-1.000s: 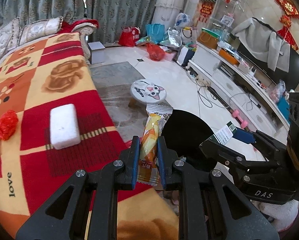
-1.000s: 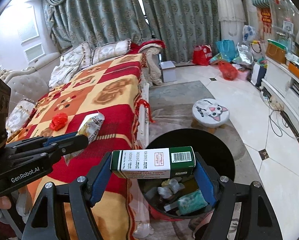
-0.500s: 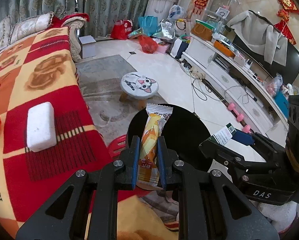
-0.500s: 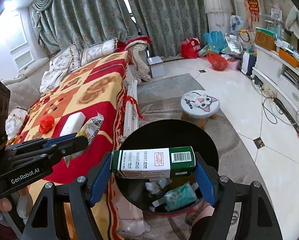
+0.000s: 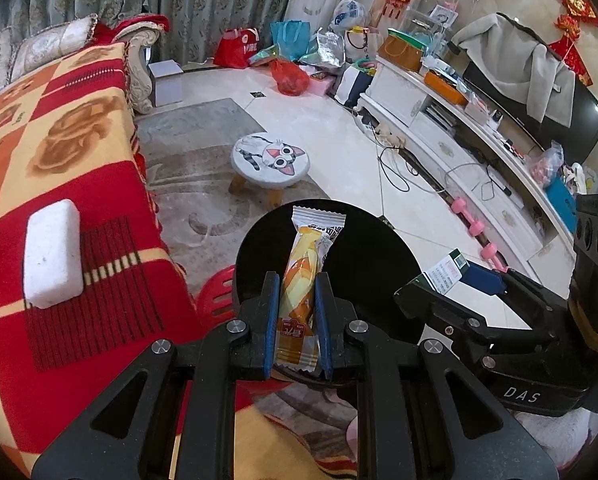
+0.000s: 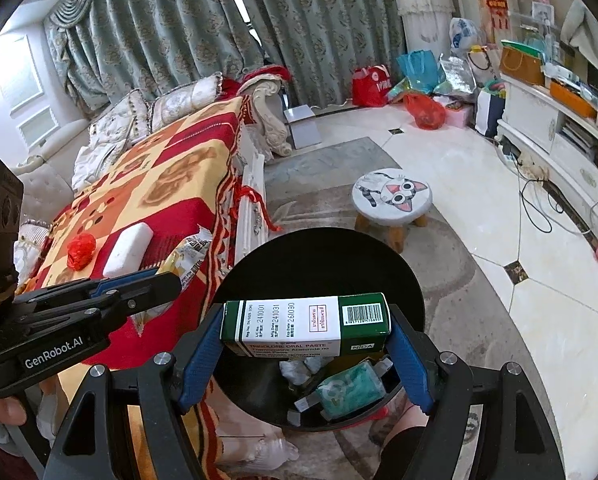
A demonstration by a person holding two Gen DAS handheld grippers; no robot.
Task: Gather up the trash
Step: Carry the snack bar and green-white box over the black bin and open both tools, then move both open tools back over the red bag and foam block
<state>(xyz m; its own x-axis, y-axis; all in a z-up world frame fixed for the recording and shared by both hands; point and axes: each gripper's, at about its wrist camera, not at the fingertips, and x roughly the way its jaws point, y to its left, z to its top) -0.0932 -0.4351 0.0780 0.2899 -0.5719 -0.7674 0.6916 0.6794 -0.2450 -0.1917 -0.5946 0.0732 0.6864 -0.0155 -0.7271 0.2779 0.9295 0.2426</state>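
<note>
over the black trash bin, both grippers hang with a piece of trash each. the left gripper is clamped on 1 snack wrapper, a slim yellow and orange packet with a crimped white top edge and black print near that end; its 2 blue pads press the packet's lower half and it stands up lengthwise between them, its top over the bin's dark mouth. the right gripper grips 1 medicine box, a long green and white carton with a barcode, date print and red lettering, held crosswise by its 2 short ends between the blue pads, level above the bin's opening. inside the bin lie crumpled white tissue, a teal packet and other small scraps that are hard to make out. to the left of the bin, the bed's red, orange and yellow checked blanket carries 1 white foam block and 1 crumpled red wrapper, lying near each other but apart. both grippers point steeply downward and sit side by side, each showing in the other's view: the left at the bin's bed side, the right at its far side. fingertips of the hand holding the left gripper show at the lower left edge of the right wrist view. beyond the bin stands 1 round cat-face stool on the rug.
</note>
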